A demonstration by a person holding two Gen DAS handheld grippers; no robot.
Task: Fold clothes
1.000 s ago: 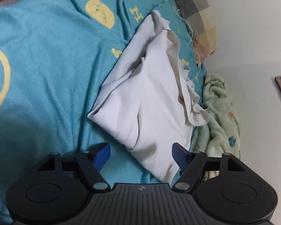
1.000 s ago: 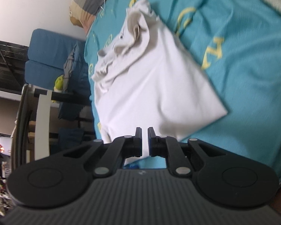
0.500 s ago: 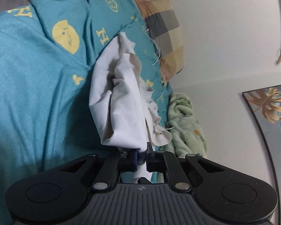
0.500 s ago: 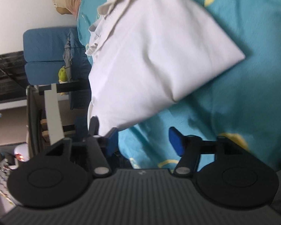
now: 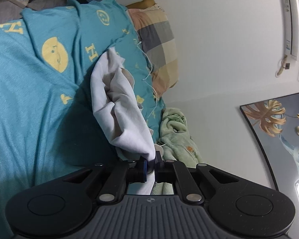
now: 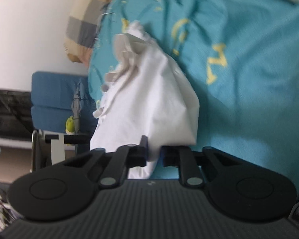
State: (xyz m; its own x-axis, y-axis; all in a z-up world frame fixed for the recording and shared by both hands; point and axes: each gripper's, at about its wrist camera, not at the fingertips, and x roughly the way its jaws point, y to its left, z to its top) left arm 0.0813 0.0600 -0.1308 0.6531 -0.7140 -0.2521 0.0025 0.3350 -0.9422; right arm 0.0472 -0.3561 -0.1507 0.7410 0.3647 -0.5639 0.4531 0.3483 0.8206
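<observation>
I see a teal bedspread (image 5: 29,109) with yellow prints, a checked pillow (image 5: 159,39), a green blanket (image 5: 177,135), a framed picture (image 5: 279,129), an air conditioner (image 5: 293,23), and a blue sofa (image 6: 53,99).

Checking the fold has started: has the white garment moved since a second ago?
Yes. The white garment has bunched and lifted off the teal bedsheet, its near edge now pinched in the left tongs.
</observation>
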